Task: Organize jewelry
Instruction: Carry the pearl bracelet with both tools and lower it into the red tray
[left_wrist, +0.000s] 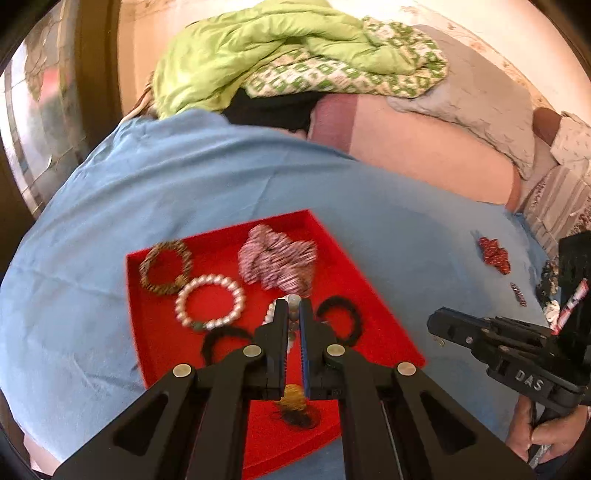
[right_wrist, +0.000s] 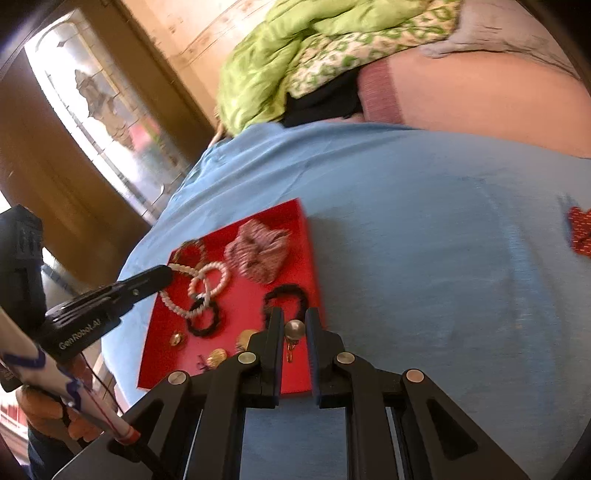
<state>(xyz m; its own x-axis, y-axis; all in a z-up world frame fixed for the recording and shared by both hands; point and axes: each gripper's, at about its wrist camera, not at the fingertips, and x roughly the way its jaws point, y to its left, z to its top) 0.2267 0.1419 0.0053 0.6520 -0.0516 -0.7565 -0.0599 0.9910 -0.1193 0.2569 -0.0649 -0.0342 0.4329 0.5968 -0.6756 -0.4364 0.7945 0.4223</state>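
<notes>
A red tray (left_wrist: 155, 325) lies on a blue cloth and holds a pearl bracelet (left_wrist: 210, 302), a brown beaded bracelet (left_wrist: 166, 271), a pink striped scrunchie (left_wrist: 277, 260), black hair ties (left_wrist: 341, 319) and gold pieces (left_wrist: 293, 397). My left gripper (left_wrist: 293, 306) is shut on a pearl strand (left_wrist: 293, 301) over the tray; from the right wrist view that strand (right_wrist: 177, 308) hangs from it. My right gripper (right_wrist: 294, 317) is slightly open around a round silver earring (right_wrist: 294, 329) at the tray's (right_wrist: 295, 236) right edge.
A red patterned scrunchie (left_wrist: 495, 254) and small jewelry pieces (left_wrist: 517, 293) lie on the blue cloth (left_wrist: 406, 229) to the right. Green bedding (left_wrist: 280, 55) and pillows are piled behind. A window and wooden frame stand at the left.
</notes>
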